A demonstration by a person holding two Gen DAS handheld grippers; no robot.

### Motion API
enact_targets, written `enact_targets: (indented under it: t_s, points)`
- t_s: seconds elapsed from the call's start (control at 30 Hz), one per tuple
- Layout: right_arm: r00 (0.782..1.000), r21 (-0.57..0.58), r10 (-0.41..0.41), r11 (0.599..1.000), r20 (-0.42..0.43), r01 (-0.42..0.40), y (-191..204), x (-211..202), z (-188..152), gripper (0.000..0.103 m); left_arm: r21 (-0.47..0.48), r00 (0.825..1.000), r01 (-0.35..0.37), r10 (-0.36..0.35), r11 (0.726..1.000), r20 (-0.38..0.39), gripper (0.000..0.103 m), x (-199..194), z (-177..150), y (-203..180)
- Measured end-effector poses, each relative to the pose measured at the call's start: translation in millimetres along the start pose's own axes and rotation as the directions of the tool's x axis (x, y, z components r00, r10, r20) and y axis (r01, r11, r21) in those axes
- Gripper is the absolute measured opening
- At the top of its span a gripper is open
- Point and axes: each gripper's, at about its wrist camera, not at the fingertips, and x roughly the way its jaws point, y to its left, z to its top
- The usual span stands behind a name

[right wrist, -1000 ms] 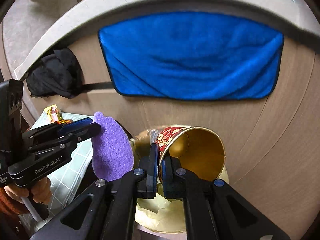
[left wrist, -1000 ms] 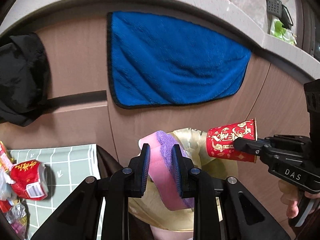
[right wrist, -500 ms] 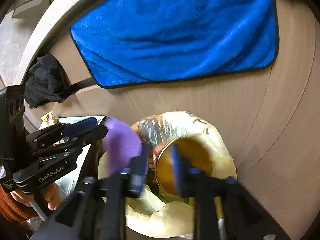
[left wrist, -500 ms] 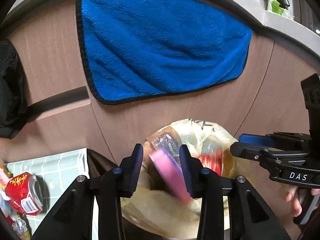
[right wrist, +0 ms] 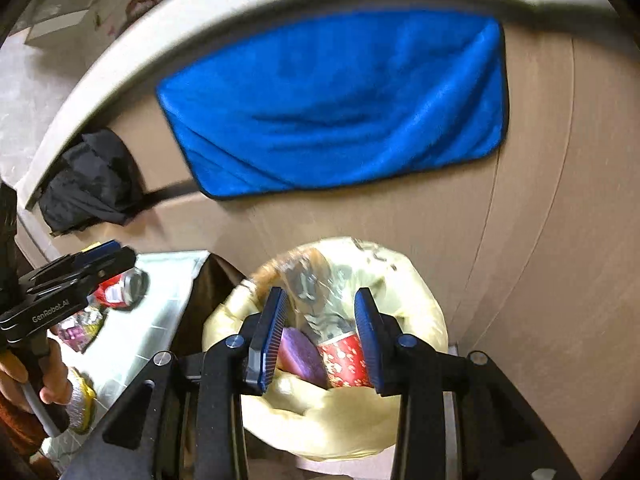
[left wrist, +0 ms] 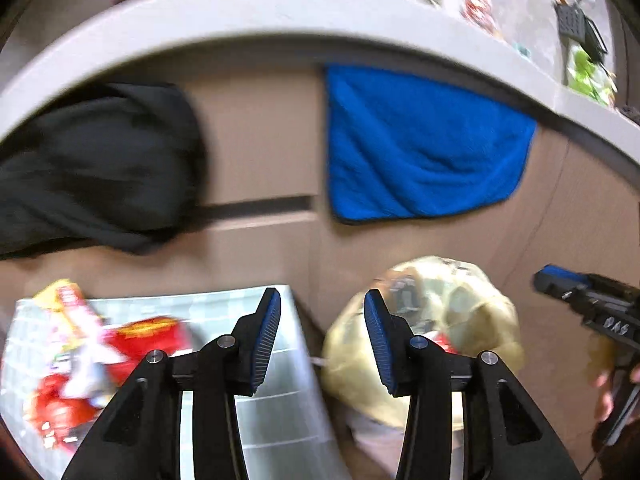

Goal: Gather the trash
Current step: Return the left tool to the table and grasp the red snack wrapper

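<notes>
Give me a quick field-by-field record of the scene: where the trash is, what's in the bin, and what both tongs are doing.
bin: trash bin lined with a yellowish bag, standing by the cabinet front
in bin: red paper cup, purple sponge, clear wrapper
left tongs: empty, jaws opening, aimed between mat and bin
right tongs: open, empty, over the bin mouth
left to collect: red can and wrappers on the green grid mat
backdrop: blue towel and black cloth hanging on the cabinet
</notes>
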Motion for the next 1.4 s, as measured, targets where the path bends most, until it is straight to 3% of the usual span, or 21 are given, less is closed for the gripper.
enact_targets:
  t_s: [0.33, 0.53, 0.63, 0.77, 0.9, 1.03, 1.07, 1.13, 1.33, 1.4]
  points:
    - [0.984, -0.131, 0.146, 0.983, 0.106, -0.131, 113, -54, 13, 0.034, -0.137, 0.982, -0.175, 0.182, 0.975, 0.045, 0.045, -94, -38, 145]
    - [0.973, -0.244, 0.22, 0.949, 0.067, -0.198, 192, -46, 0, 0.034, -0.303, 0.978, -0.205, 0.204, 0.931, -0.036, 0.045, -112, -87, 250]
    - [0.968, -0.273, 0.25, 0.932, 0.012, -0.238, 226, -33, -10, 0.034, -0.425, 0.974, -0.227, 0.203, 0.876, -0.102, 0.045, -107, -118, 299]
    - [0.961, -0.292, 0.27, 0.916, -0.057, -0.275, 257, -12, -26, 0.034, -0.566, 0.953, -0.301, 0.227, 0.768, -0.2, 0.044, -95, -160, 353]
    - [0.952, -0.281, 0.284, 0.91, -0.116, -0.306, 271, 9, -40, 0.034, -0.635, 0.935, -0.353, 0.243, 0.688, -0.257, 0.044, -79, -182, 376]
    - [0.943, -0.244, 0.294, 0.914, -0.156, -0.325, 271, 28, -49, 0.034, -0.703, 0.938, -0.346, 0.21, 0.622, -0.276, 0.044, -57, -191, 384]
    - [0.942, -0.235, 0.295, 0.915, -0.163, -0.327, 271, 31, -50, 0.034, -0.697, 0.932, -0.361, 0.246, 0.62, -0.265, 0.044, -55, -188, 381]
    - [0.938, -0.213, 0.295, 0.919, -0.181, -0.33, 267, 40, -54, 0.034, -0.688, 0.932, -0.363, 0.243, 0.628, -0.269, 0.044, -48, -185, 379]
    - [0.931, -0.196, 0.288, 0.922, -0.226, -0.333, 259, 57, -64, 0.034, -0.593, 0.919, -0.393, 0.275, 0.702, -0.284, 0.044, -30, -169, 362]
    - [0.934, -0.21, 0.276, 0.923, -0.229, -0.324, 257, 61, -67, 0.034, -0.59, 0.934, -0.353, 0.232, 0.726, -0.273, 0.044, -26, -165, 362]
